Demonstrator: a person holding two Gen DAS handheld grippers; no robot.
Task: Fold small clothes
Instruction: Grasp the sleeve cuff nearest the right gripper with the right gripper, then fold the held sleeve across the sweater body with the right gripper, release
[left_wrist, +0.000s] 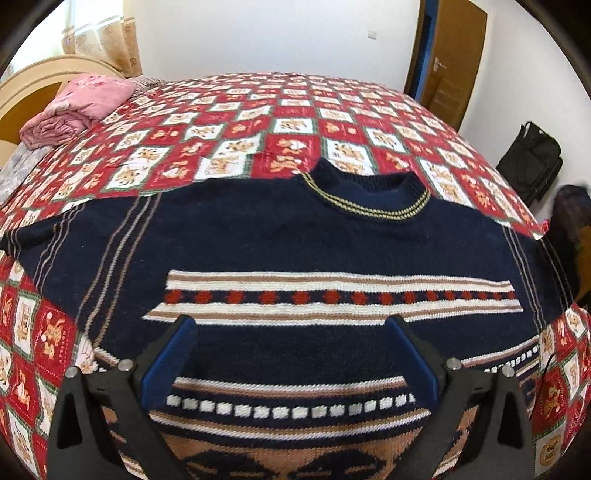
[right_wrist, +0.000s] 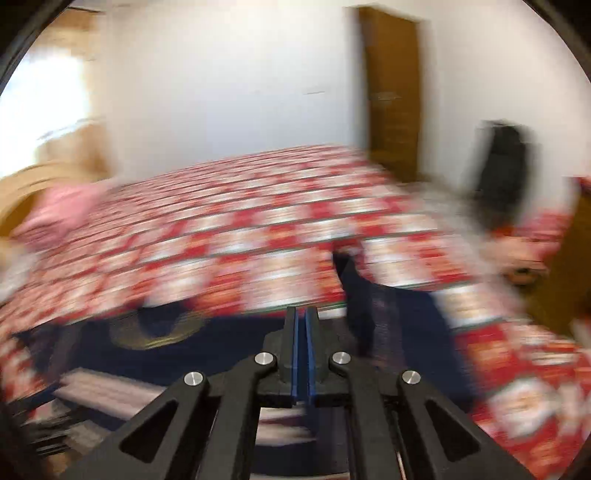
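One bed (left_wrist: 229, 122) fills most of what I see, covered by a red and white patterned bedspread (left_wrist: 332, 122) that runs to the far wall. A navy knitted sweater (left_wrist: 295, 236) lies flat and face up on the near part of the bedspread, its collar (left_wrist: 369, 199) toward the far side, its hem nearest me. White, tan and red bands cross its chest, and its sleeve reaches out to the left. In the right wrist view, which is heavily blurred, I make out the same sweater (right_wrist: 221, 354) below the tool, with part of its dark cloth standing up to the right of the fingers; what holds it up I cannot tell. A brown door (left_wrist: 454, 62) stands at the far right, and a black bag (left_wrist: 532, 162) sits on the floor near it. A folded pink blanket (left_wrist: 81, 107) rests at the far left by the headboard. My left gripper (left_wrist: 295, 325) hovers over the sweater's lower half, jaws spread wide, nothing between them. My right gripper (right_wrist: 304, 314) has its blue pads clenched together, with no cloth visible between them.
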